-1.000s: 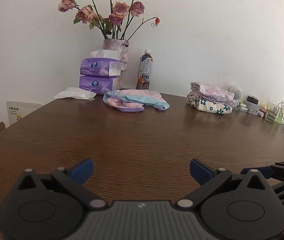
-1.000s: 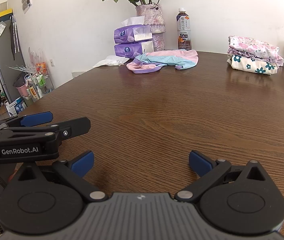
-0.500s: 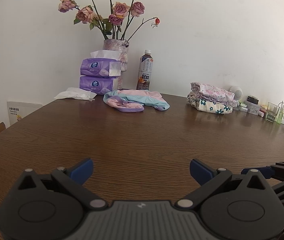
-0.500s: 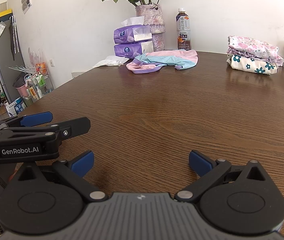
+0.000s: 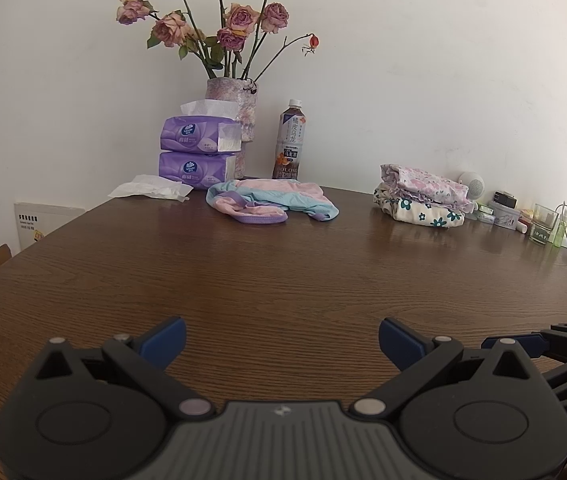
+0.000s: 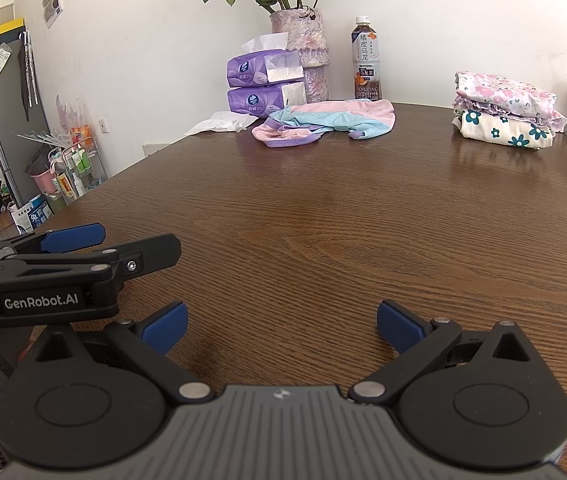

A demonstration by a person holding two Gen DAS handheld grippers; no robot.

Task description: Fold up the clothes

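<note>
Nearest the cameras, the left tool (image 5: 281, 340) and the right tool (image 6: 281, 326) sit low over the near edge of the tabletop (image 5: 283, 280), side by side and almost touching; each has its blue pads spread wide with nothing between them, which reads as a ready posture for a reach rather than a grasp in hand; the wood directly ahead of both is bare, a stretch that would serve, in my judgement, as the folding area.

Farther off, toward the wall, lies the task's thing: a crumpled garment (image 5: 269, 200) in pink, light blue and purple, heaped loosely with its purple band turned toward the viewer; it lies well apart from both tools, so no fold has begun on it; the likely first step is to bring it forward onto the open wood and spread it flat.

To the right of it, at a similar depth, a folded stack (image 5: 423, 200) of floral fabrics rests with squared edges, probably finished pieces set aside out of the working space.

Behind the garment, against the wall, stand two purple tissue packs (image 5: 199, 156) one on the other, a loose tissue (image 5: 149, 190) beside them, a vase of dried roses (image 5: 231, 116) and a tea bottle (image 5: 290, 140); all are pushed back, which keeps the middle free.
</note>
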